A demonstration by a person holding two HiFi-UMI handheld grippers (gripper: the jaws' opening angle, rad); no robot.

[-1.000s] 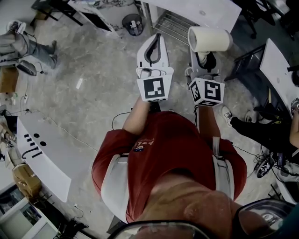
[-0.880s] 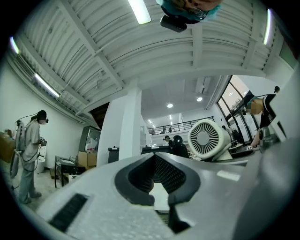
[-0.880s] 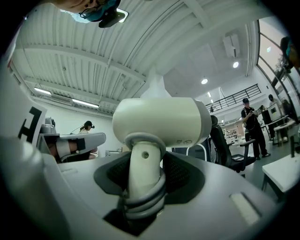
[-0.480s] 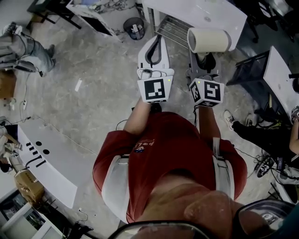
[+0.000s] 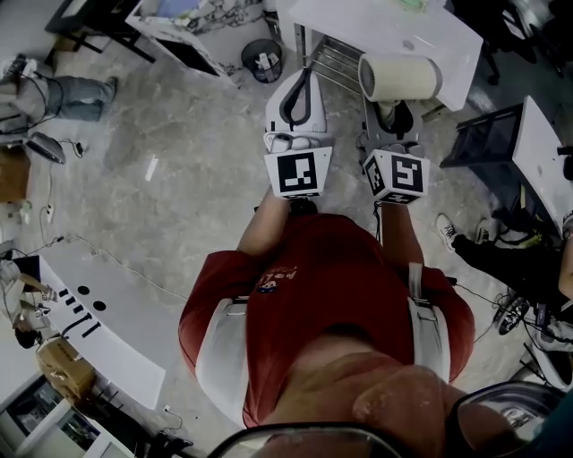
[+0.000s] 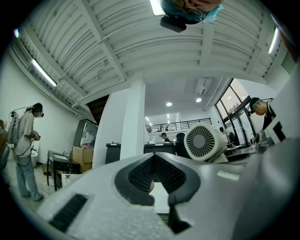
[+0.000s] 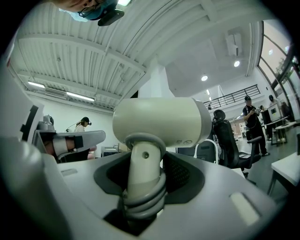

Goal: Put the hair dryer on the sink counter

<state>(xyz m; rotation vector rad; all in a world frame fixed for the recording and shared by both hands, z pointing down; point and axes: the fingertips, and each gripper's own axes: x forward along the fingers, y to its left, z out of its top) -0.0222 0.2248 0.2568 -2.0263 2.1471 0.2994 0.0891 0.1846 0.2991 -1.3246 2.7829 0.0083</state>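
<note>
in the right gripper view the jaws of the right gripper [image 7: 143, 161] stand partly apart and clamp the handle of the hair dryer [image 7: 161, 122]. its grey cord [image 7: 140, 199] is wound in 3 turns round the handle, low between the pads. the cream barrel sits crosswise at 12 o'clock above the jaws.

the left gripper [image 6: 153, 157] has its jaws drawn together at the tips. only the dark hollow between the pads is left, and we see nothing held in it. from that view the dryer's round grille end [image 6: 201, 143] shows at 2 o'clock.

in the head view both grippers point to 12 o'clock, the left gripper [image 5: 303, 73] just beside the right gripper [image 5: 394, 114]. the hair dryer [image 5: 400, 77] is up in the air in the right jaws, its barrel lying from 9 to 3 o'clock. it shows against the near edge of a white bench [image 5: 358, 18] at 12 o'clock. we cannot tell whether it hangs over the bench or short of it.

a round bin [image 5: 262, 58] stands on the floor at 11 o'clock, and another person [image 5: 54, 94] is at 10 o'clock.
</note>
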